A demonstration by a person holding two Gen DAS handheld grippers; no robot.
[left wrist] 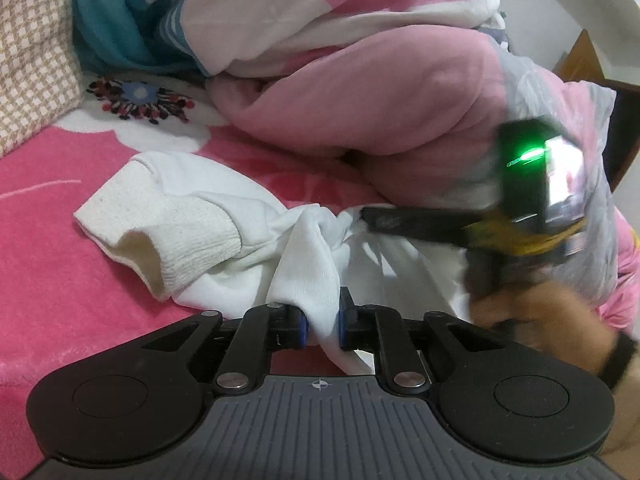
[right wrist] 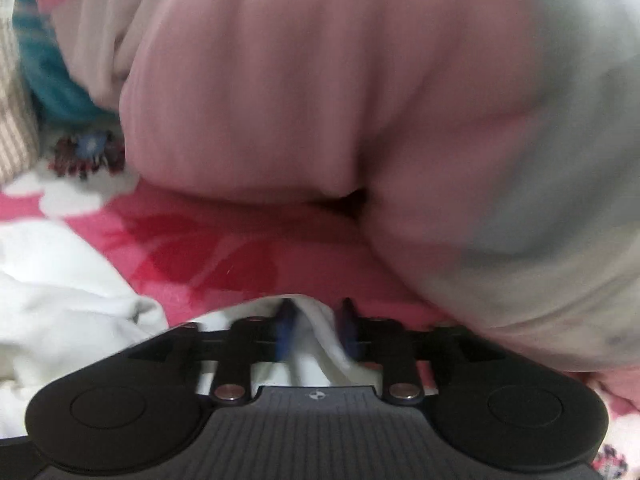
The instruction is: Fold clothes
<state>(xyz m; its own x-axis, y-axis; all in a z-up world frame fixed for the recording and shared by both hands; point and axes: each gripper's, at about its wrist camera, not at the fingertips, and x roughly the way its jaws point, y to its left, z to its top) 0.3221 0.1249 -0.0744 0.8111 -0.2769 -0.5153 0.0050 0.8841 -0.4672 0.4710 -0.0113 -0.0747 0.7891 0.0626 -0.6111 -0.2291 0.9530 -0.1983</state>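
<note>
Pink blanket (left wrist: 48, 280) below both tools, one big pink quilt (left wrist: 392, 92) heaped ahead. One white sweatshirt (left wrist: 224, 216), bunched just ahead of the left gripper (left wrist: 322, 322), ribbed cuff (left wrist: 132, 220) off to its left. Soft, light, floppy; probably best held at cuff or hem. Left gripper pinched tight on a white fold. Right gripper (right wrist: 316, 332) also squeezing white cloth. Two grippers, one hand (left wrist: 544, 312).

pink quilt (left wrist: 400, 92) heaped on flowered blanket (left wrist: 48, 240), checked pillow (left wrist: 32, 48) beside.
</note>
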